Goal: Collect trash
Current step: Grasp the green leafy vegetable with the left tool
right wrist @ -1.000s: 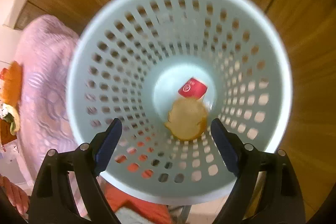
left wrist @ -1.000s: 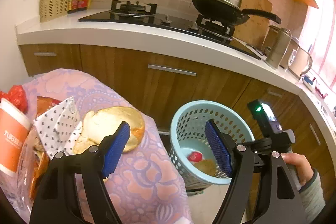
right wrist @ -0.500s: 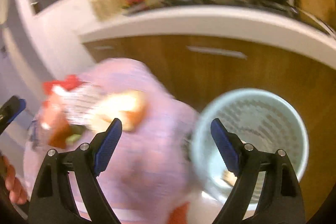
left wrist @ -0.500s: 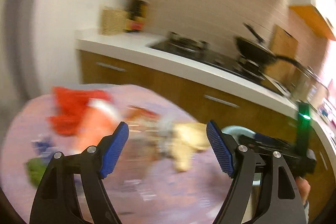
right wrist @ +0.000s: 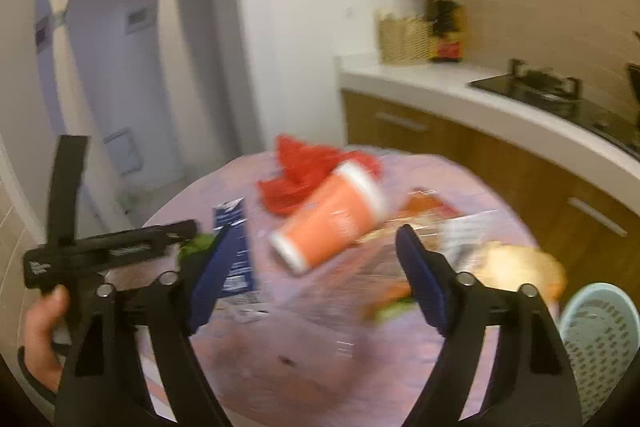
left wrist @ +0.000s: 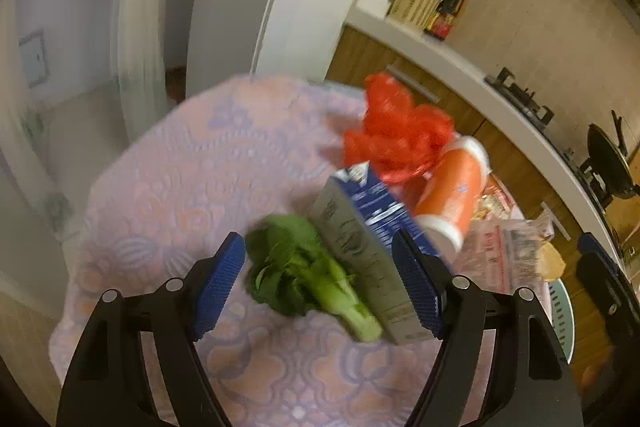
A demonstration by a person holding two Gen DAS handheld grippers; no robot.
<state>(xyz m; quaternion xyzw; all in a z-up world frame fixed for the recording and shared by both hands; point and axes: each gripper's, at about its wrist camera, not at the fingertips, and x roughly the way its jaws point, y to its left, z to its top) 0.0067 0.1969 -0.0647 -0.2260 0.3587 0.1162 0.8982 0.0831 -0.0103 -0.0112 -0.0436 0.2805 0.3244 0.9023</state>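
Trash lies on a round table with a pink patterned cloth (left wrist: 192,187). My left gripper (left wrist: 318,287) is open just above a green leafy vegetable (left wrist: 304,267) and a blue-and-grey carton (left wrist: 368,239). Behind them lie an orange cup (left wrist: 452,195) on its side and a red plastic bag (left wrist: 396,135). My right gripper (right wrist: 310,277) is open and empty over the table, with the orange cup (right wrist: 332,219) ahead of it, the blue carton (right wrist: 234,247) at left and a bread piece (right wrist: 520,267) at right. The light blue basket (right wrist: 600,331) stands at lower right.
A clear wrapper with printed paper (left wrist: 504,247) lies right of the carton. The kitchen counter (right wrist: 480,103) with wooden cabinets runs behind the table, with a stove (right wrist: 540,87) on it. The left gripper's body and hand (right wrist: 44,327) show at the left of the right wrist view.
Both grippers have swung left, away from the basket and over the table. The left one now hovers at the vegetable and carton. The right one now faces the orange cup.
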